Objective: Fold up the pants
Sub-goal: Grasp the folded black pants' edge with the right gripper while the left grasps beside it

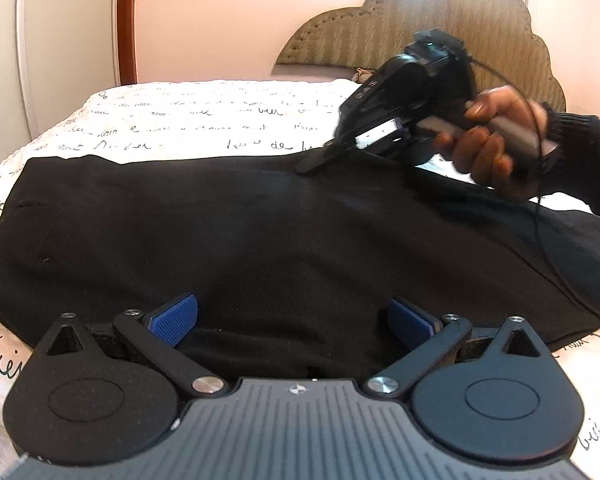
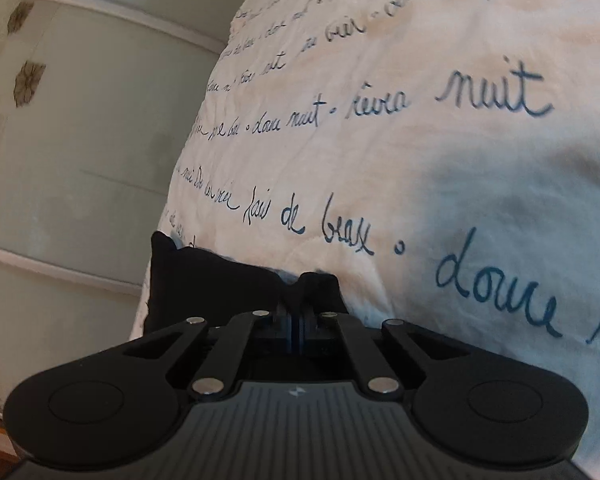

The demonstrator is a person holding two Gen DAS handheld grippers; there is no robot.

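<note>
Black pants [image 1: 260,232] lie spread flat across the bed, reaching from the left side to the right. My left gripper [image 1: 292,320] hovers open over their near edge, its blue pads [image 1: 174,318] wide apart with only flat cloth below. A hand [image 1: 492,140] holds my right gripper [image 1: 312,164] at the pants' far edge. In the right wrist view the right gripper [image 2: 296,312] is shut, with a bunch of the black pants [image 2: 204,280] pinched at its tips.
The white bed cover [image 1: 180,120] with dark handwriting print lies under the pants and fills much of the right wrist view [image 2: 380,120]. A padded headboard [image 1: 380,32] stands at the back. A thin black cable [image 1: 548,260] trails over the pants at right. A pale wardrobe panel [image 2: 80,160] stands beside the bed.
</note>
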